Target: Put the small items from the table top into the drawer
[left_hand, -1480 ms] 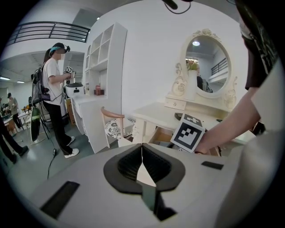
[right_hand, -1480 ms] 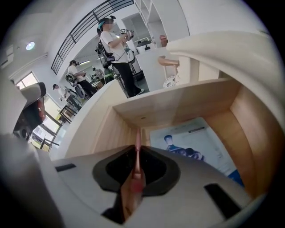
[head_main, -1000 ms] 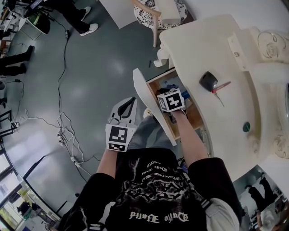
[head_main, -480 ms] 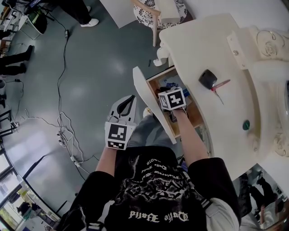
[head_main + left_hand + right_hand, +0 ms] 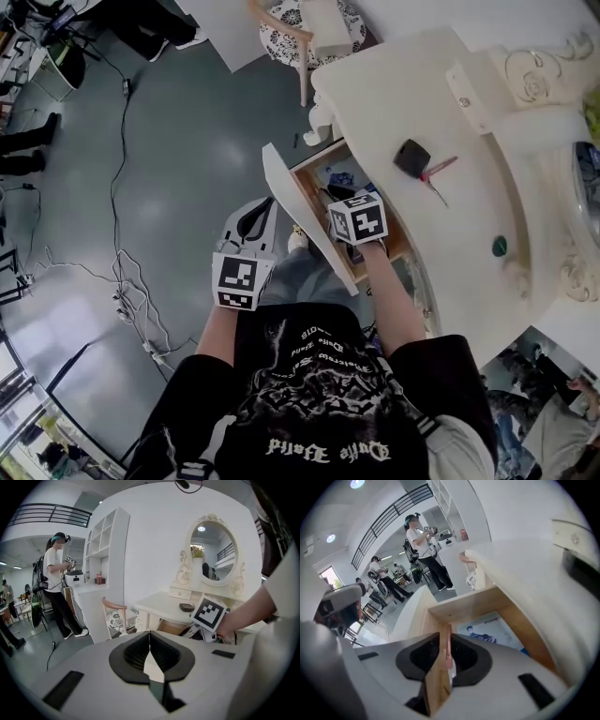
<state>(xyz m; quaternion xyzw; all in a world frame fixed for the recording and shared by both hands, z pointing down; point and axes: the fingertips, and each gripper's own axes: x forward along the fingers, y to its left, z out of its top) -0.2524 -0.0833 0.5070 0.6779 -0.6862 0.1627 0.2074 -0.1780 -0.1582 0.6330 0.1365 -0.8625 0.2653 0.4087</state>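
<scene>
Deposit step: my right gripper (image 5: pixel 447 644) jaws stand apart in the drawer (image 5: pixel 459 605), a pinkish sliver (image 5: pixel 446 654) between them, my left gripper (image 5: pixel 149 641) jaws together and empty, so next I judge a reach to the upper-right black item (image 5: pixel 410 157) on the worktop (image 5: pixel 394 84).

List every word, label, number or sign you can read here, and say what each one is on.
No text here can be quoted for sure.
Black shirt: white gothic lettering, upside down in the head view, too ornate and blurred to read.
Printed sheet in the drawer: a line of print, too small to read.
Left marker cube and right marker cube: black-and-white patterns only, no letters.
</scene>
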